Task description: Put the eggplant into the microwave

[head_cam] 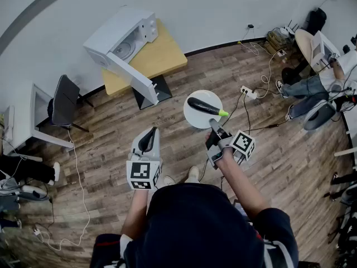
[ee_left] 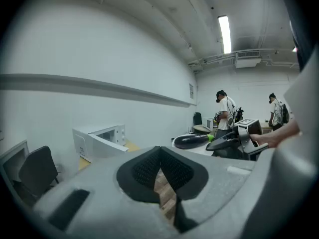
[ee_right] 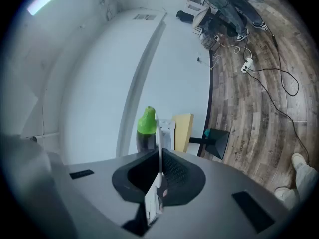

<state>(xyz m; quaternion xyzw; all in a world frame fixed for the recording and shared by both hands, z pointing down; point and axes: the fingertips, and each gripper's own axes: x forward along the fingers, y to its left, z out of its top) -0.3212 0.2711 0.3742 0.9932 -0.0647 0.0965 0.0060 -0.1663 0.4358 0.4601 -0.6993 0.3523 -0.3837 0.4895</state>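
The right gripper [head_cam: 215, 129] is clamped on the rim of a white plate [head_cam: 195, 116] carrying the eggplant [head_cam: 206, 105] in mid-air, well apart from the open microwave [head_cam: 118, 41], the left gripper [head_cam: 149, 137] empty with jaws together, so loading appears not yet done

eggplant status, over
Right gripper shut on plate rim; eggplant lies on it. Left gripper shut, empty. Microwave door open, nothing seen in the way.
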